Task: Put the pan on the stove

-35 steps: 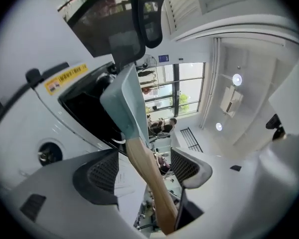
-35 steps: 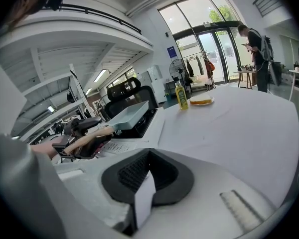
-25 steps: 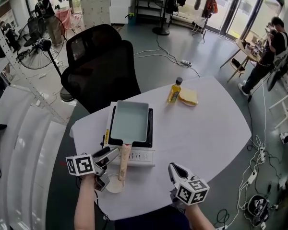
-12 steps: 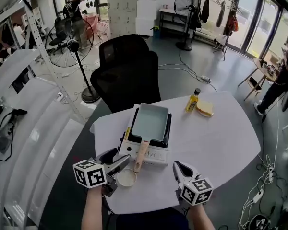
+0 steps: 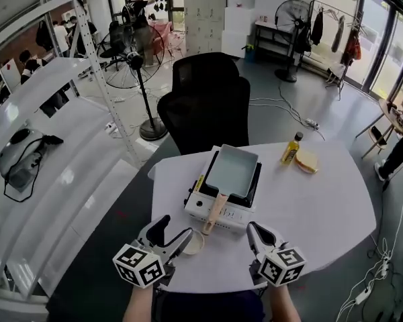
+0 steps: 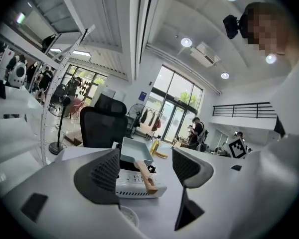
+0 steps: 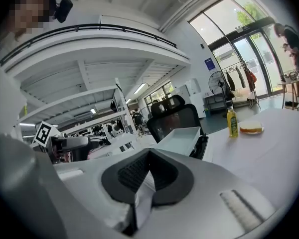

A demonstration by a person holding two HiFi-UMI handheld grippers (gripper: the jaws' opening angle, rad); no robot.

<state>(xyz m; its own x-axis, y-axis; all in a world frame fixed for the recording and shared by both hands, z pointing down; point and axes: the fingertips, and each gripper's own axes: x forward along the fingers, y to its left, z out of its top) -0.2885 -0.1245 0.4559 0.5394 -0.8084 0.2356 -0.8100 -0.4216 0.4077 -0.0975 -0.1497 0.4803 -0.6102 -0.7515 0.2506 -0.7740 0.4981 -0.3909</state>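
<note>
White-fronted stove (image 5: 219, 213), its top mostly hidden beneath the pan (image 5: 232, 168), carries that pale blue rectangular pan with its tan wooden handle pointing near, while the left gripper (image 5: 169, 229) gapes wide, empty, and the right gripper (image 5: 255, 233) is pinched together.

A pale blue rectangular pan (image 5: 232, 167) sits on the stove (image 5: 223, 208). Its wooden handle juts over the stove's front edge.

Grey claws (image 5: 174, 228) (image 5: 253, 228), black pads (image 6: 107, 171), marker cubes (image 5: 140, 265)
</note>
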